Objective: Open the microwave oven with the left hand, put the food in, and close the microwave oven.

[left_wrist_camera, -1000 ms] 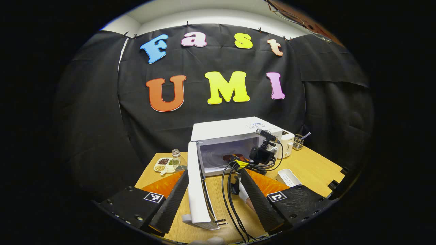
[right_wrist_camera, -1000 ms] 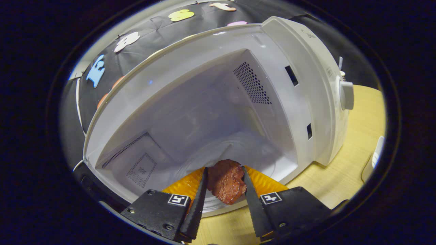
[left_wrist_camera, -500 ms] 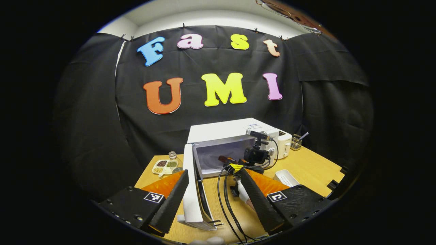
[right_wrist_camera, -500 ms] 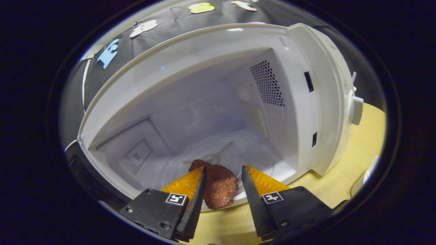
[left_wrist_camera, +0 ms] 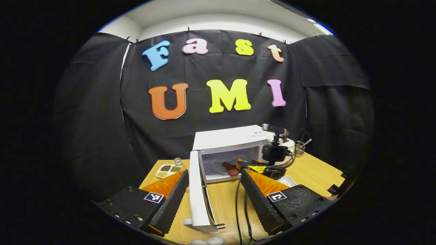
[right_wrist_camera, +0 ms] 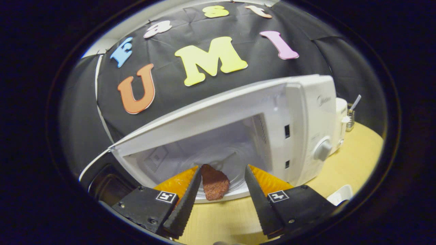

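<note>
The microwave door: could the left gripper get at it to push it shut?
Probably yes. The door stands wide open right ahead of the left gripper, between its open fingers, with nothing between them; the right gripper is off beside the microwave.

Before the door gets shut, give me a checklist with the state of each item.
1. Food inside the microwave, on the turntable: ok.
2. Right gripper let go of the food, fingers apart and off it: ok.
3. Right gripper out of the cavity: cannot tell; in the left gripper view it sits at the opening's right edge.
4. Cables out of the door's swing: not ok, they trail over the table in front of the opening.
5. Door wide open and free to swing: ok.
6. Left gripper open and empty, the door's edge between its fingers: ok.
</note>
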The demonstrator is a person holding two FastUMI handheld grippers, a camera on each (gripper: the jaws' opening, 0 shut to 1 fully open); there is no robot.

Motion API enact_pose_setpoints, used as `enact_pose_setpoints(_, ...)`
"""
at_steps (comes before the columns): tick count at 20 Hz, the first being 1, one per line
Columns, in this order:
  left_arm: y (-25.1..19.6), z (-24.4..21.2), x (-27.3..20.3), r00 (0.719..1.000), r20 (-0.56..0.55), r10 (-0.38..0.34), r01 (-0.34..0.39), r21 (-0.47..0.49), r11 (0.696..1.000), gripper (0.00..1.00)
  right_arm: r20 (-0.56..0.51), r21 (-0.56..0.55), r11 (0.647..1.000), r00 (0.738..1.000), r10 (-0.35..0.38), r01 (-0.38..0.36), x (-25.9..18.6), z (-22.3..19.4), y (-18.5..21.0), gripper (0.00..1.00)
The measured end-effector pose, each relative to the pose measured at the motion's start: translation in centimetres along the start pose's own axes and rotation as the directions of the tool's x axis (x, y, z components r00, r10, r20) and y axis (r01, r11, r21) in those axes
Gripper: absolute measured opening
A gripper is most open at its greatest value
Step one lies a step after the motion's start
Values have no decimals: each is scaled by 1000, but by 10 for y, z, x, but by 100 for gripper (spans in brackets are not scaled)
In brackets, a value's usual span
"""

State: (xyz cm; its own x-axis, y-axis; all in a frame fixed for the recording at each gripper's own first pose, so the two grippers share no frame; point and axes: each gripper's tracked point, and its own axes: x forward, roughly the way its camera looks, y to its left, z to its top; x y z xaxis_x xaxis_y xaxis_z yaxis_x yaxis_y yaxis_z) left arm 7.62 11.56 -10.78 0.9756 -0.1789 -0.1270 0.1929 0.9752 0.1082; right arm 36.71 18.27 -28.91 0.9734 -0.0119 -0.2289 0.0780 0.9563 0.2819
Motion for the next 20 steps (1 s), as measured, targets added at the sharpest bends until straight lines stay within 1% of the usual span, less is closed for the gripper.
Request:
enact_pose_setpoints(1,7,3,-2,1000,6,12,-12,4,1000,94,4,-20,1000,1000,-2,2,-19,11,-7,89)
enact_pose_setpoints(2,12,5,-5,1000,13,24,-24,5,1000,94,-2,-36,999,1000,1,-1,-40,20,-14,92)
enact_pose_setpoints(3,19,5,-8,999,19,40,-40,6,999,94,-4,-69,998,1000,0,-1,-60,29,-23,100)
enact_pose_setpoints(5,36,1,-13,997,16,78,-78,6,997,94,-29,-117,993,1000,9,-12,-105,44,-39,100)
enact_pose_setpoints(6,44,-1,-17,995,19,97,-97,2,995,94,-34,-145,989,999,13,-18,-128,53,-46,90)
enact_pose_setpoints(7,54,-3,-20,993,19,118,-118,-1,993,94,-33,-173,985,999,1,-7,-150,63,-57,100)
enact_pose_setpoints(8,63,-6,-23,990,19,139,-139,-8,990,94,-32,-197,980,999,-1,-5,-170,71,-65,90)
enact_pose_setpoints(9,73,-9,-27,987,26,160,-160,-18,987,94,-39,-216,976,999,-2,-7,-189,77,-72,100)
enact_pose_setpoints(11,92,-18,-33,979,22,201,-200,-46,979,94,-47,-254,967,999,-18,5,-226,88,-88,100)
enact_pose_setpoints(12,100,-25,-36,976,14,217,-216,-60,975,94,-41,-281,959,998,-37,24,-243,96,-97,90)
enact_pose_setpoints(13,104,-31,-38,976,9,216,-214,-76,974,94,-33,-298,954,998,-46,34,-257,104,-101,100)
enact_pose_setpoints(14,111,-36,-40,972,10,236,-234,-88,968,100,-31,-307,951,999,-43,32,-271,109,-101,100)
enact_pose_setpoints(15,117,-45,-42,970,4,242,-240,-100,966,83,-30,-308,951,999,-42,30,-284,115,-101,100)
enact_pose_setpoints(16,120,-54,-43,971,-7,238,-237,-118,964,60,-29,-306,952,999,-36,25,-294,121,-99,100)
enact_pose_setpoints(17,118,-63,-44,974,-14,225,-225,-133,965,58,-27,-303,953,999,-34,24,-302,125,-98,100)
enact_pose_setpoints(18,122,-69,-46,972,-12,235,-234,-143,962,38,-21,-297,955,999,-32,24,-310,130,-97,100)
enact_pose_setpoints(20,139,-89,-46,956,-26,292,-293,-140,946,0,-10,-289,957,999,-31,26,-319,137,-92,100)
